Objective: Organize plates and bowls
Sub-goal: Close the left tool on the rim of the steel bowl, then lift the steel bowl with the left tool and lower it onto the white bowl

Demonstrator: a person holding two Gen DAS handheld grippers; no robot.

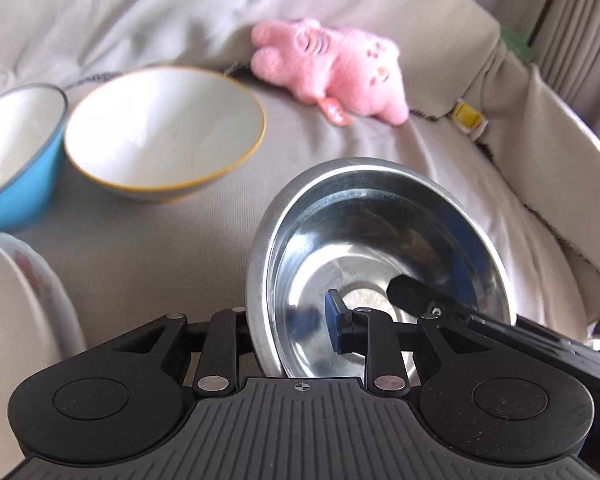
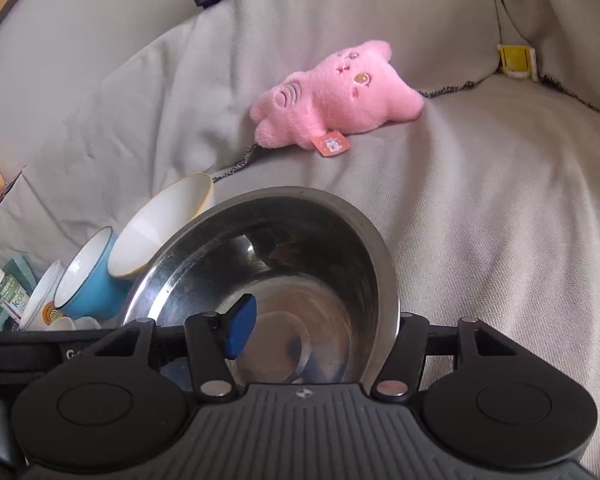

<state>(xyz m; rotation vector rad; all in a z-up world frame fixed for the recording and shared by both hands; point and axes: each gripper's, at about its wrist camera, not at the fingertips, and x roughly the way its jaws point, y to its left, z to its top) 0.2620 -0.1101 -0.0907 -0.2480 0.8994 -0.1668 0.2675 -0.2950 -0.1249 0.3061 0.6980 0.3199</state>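
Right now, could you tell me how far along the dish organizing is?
Done: nothing stacked; the yellow-rimmed bowl and blue bowl sit side by side on the sofa cover. In hand: the steel bowl, its rim straddled by the left gripper and right gripper. Left: nesting the bowls and the white dish.

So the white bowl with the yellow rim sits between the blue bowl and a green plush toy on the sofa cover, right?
Not quite: the plush toy is pink, not green, as the left wrist view shows. The white bowl with the yellow rim does sit between it and the blue bowl on the sofa cover.
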